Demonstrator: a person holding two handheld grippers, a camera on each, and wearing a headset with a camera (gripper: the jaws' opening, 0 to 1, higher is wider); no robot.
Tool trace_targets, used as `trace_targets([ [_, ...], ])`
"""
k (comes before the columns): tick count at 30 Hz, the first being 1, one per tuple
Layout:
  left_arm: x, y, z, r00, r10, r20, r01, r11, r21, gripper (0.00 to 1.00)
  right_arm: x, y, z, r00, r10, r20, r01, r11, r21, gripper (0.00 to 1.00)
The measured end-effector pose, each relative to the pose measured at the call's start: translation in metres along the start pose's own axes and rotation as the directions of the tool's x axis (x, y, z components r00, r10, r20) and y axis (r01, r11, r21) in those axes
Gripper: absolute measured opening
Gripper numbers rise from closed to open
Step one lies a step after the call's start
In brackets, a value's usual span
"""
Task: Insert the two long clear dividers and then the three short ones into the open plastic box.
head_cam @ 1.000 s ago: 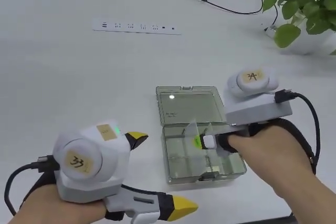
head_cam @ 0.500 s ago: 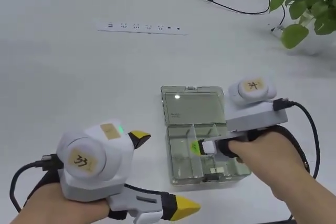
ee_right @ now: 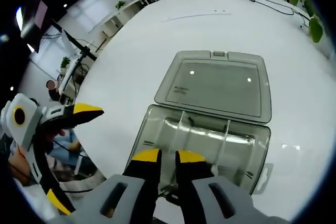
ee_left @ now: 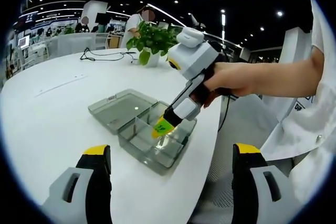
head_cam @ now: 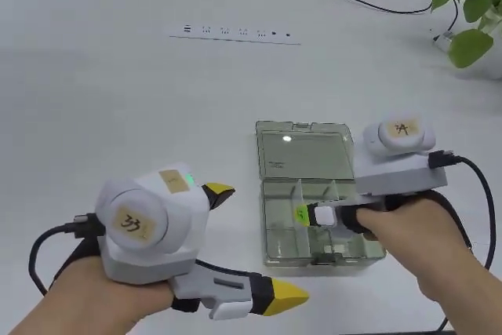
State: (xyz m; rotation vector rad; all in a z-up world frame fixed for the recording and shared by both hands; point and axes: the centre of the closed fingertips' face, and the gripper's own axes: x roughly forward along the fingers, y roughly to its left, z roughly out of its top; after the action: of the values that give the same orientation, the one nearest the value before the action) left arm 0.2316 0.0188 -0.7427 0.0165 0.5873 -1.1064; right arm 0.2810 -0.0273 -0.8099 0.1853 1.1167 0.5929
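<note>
Right gripper (ee_right: 168, 157), jaws nearly together, sits inside the plastic box (ee_right: 242, 151) just ahead. We judge its clear dividers (ee_right: 227, 132) light, stiff and slippery: pinch the top edge.

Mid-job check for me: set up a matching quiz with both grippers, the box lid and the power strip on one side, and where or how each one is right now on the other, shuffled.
Column one
1. left gripper
2. right gripper
3. lid
4. power strip

Column two
A. far across the table, beyond the box
B. fingers close together, down at the tray
C. lying flat open, behind the tray
D. fingers wide apart, held beside the box

Pairs: 1-D, 2-B, 3-C, 4-A
</note>
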Motion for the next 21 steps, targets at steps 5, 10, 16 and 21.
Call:
trace_targets([
  [5,-0.001,-0.001,0.006,0.999,0.044,0.006,-0.044,0.999,-0.017,0.99,-0.011,0.001,0.003,0.9976,0.06,0.034,-0.06,0.998,0.017,0.2],
  [10,-0.005,-0.003,0.01,0.9963,0.086,0.002,-0.086,0.996,-0.025,0.99,-0.027,0.005,0.009,0.9898,0.129,0.062,-0.13,0.992,0.011,0.24],
  [16,-0.008,-0.007,0.018,0.9903,0.138,0.01,-0.138,0.99,-0.043,0.99,-0.052,0.004,0.019,0.9761,0.195,0.095,-0.193,0.981,-0.03,0.27],
  [21,-0.006,-0.011,0.025,0.9851,0.169,0.033,-0.167,0.984,-0.062,0.99,-0.077,-0.005,0.024,0.9692,0.229,0.091,-0.218,0.969,-0.113,0.32],
])
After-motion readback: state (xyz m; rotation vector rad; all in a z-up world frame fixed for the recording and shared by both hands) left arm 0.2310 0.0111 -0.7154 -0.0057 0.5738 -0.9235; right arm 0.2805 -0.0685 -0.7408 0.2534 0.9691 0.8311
